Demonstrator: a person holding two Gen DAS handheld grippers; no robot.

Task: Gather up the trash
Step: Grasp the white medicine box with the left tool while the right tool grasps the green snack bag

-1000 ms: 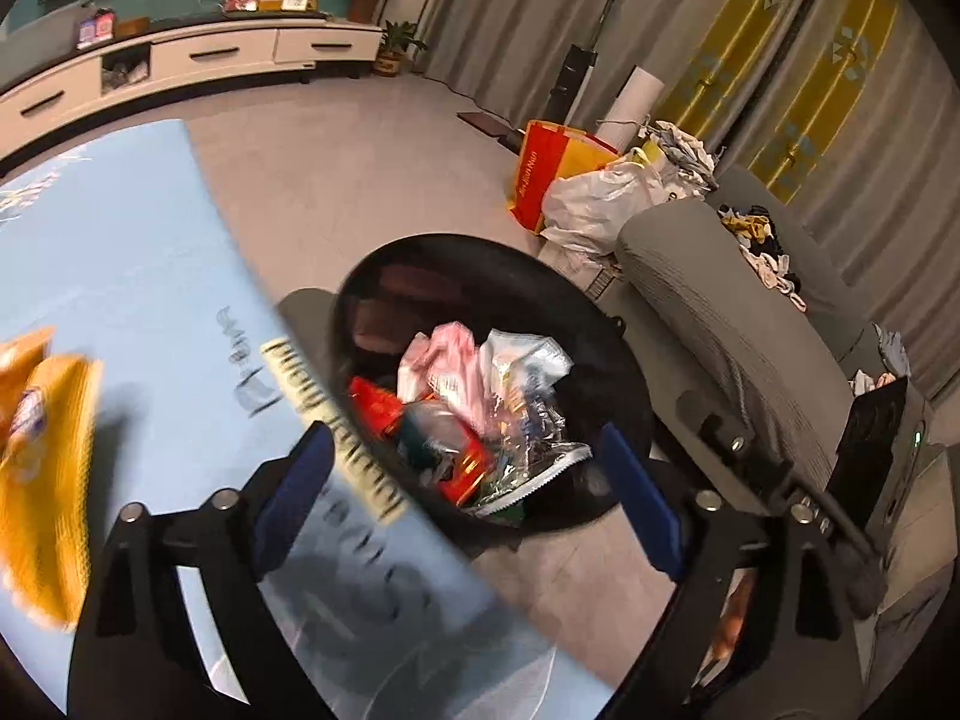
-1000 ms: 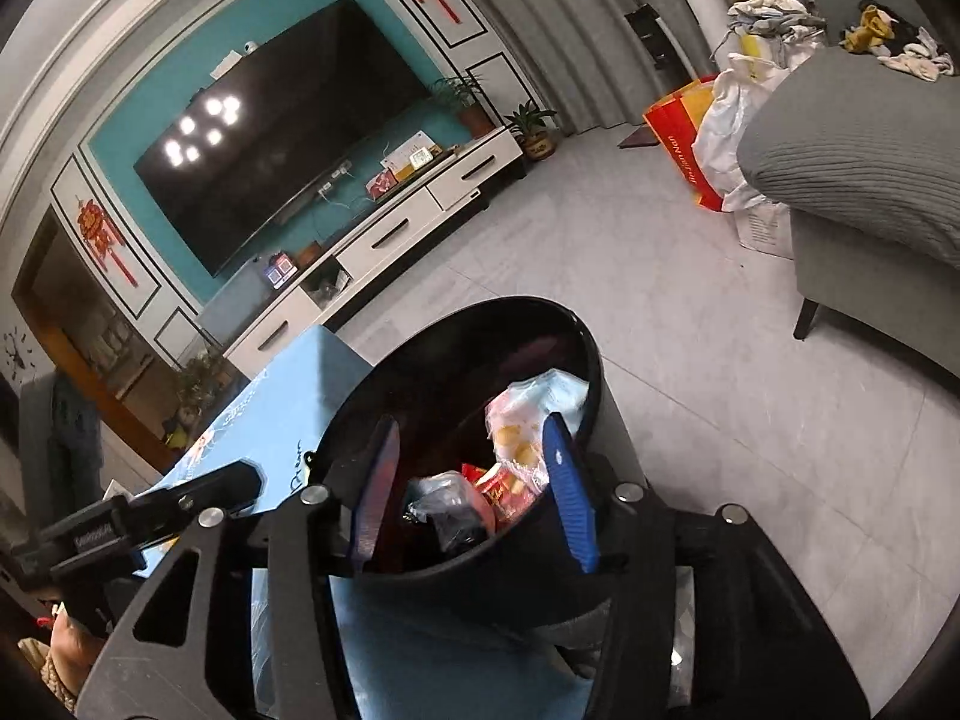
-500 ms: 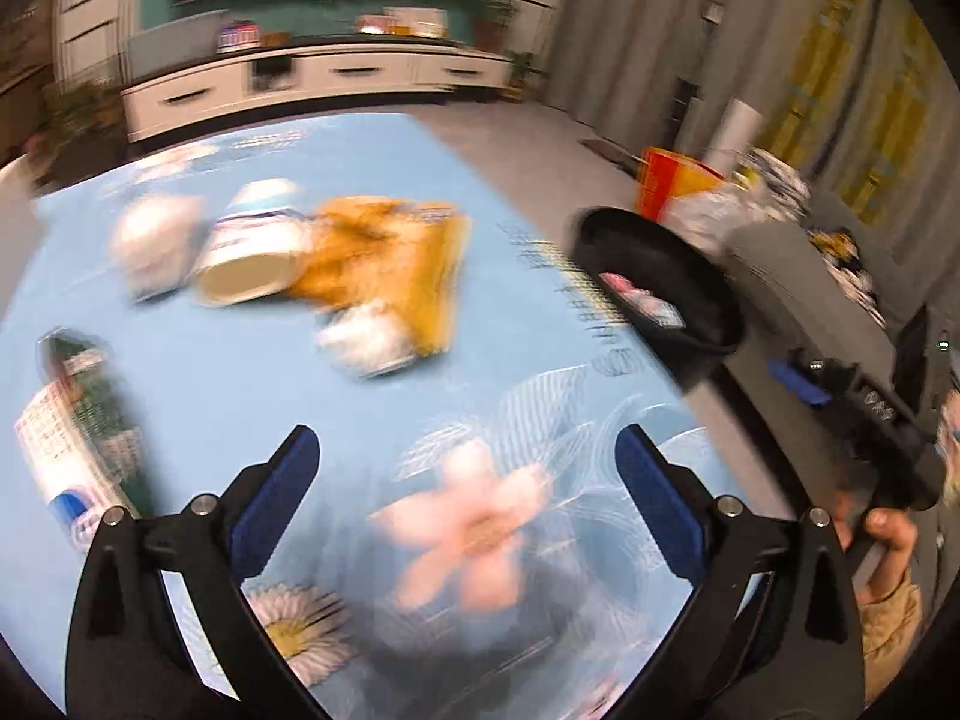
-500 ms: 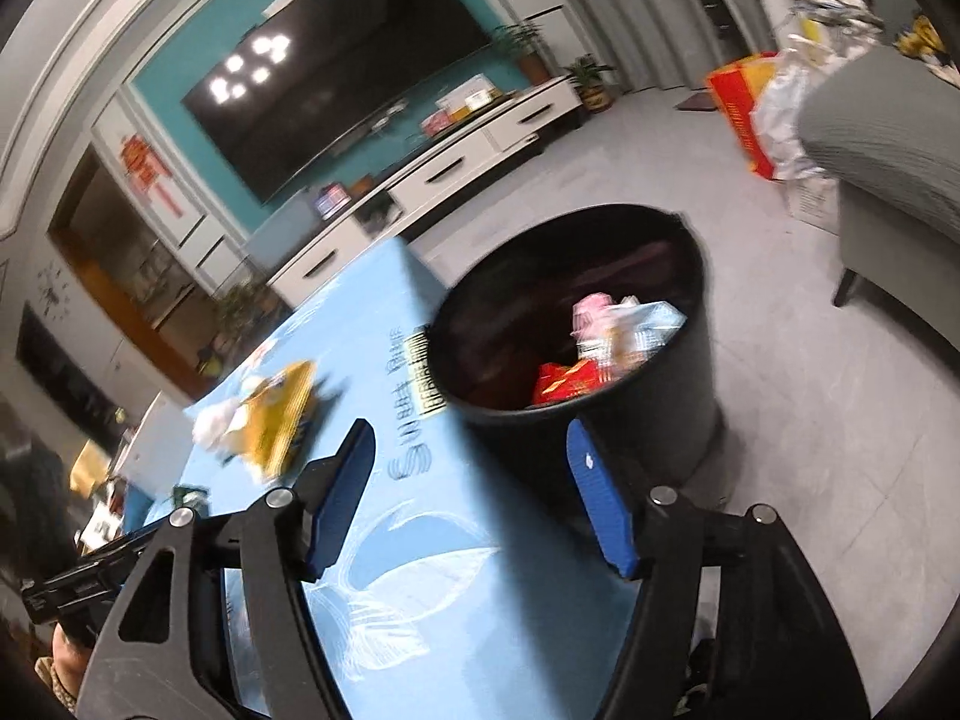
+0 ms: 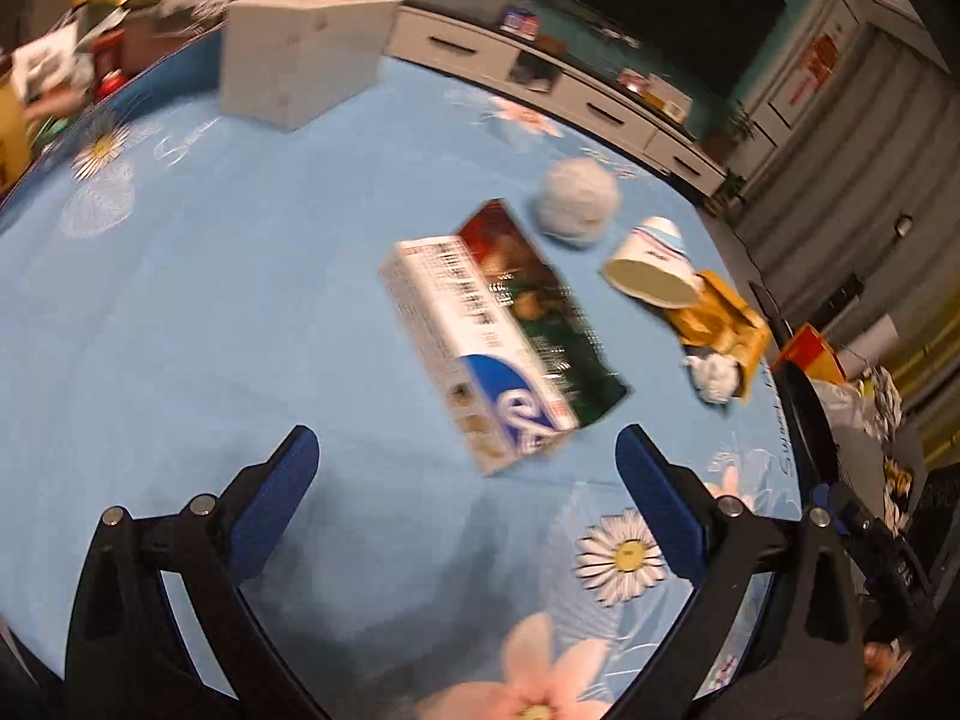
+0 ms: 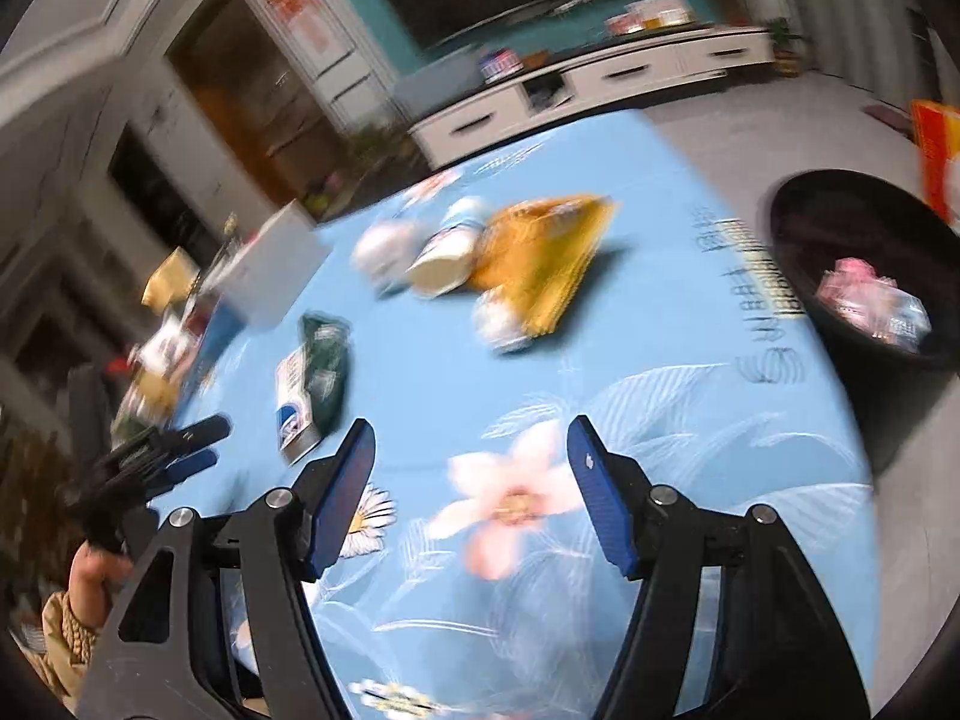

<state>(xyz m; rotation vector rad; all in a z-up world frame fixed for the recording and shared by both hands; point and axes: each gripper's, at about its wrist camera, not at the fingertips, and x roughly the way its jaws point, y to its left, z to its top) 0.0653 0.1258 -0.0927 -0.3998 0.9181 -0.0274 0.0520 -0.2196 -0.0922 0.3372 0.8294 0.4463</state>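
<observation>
Right in front of you, both tongs are spread wide and hold nothing: your left gripper (image 5: 459,474) hangs over the blue flowery tablecloth (image 5: 180,300), and your right gripper (image 6: 471,480) does too. A second ago both were pointing down into the black bin; now they have swung back over the table, so the last bit of trash is dropped and you are ready for the next one. In the left view, the closest piece is the flat carton (image 5: 498,330) at 12 o'clock, just past your fingertips. It is a long cardboard box with hard edges, lying on its side, white, green and blue. Further out at 1 o'clock lies a paper cup (image 5: 651,270) tipped over, touching a shiny, crinkly yellow snack bag (image 5: 720,315). A crumpled white tissue (image 5: 714,378) sits against that bag, and a soft round paper ball (image 5: 576,204) lies just past the carton. In the right view, the round black bin (image 6: 864,276) stands beside the table at 2 o'clock, with soft wrappers inside.
</observation>
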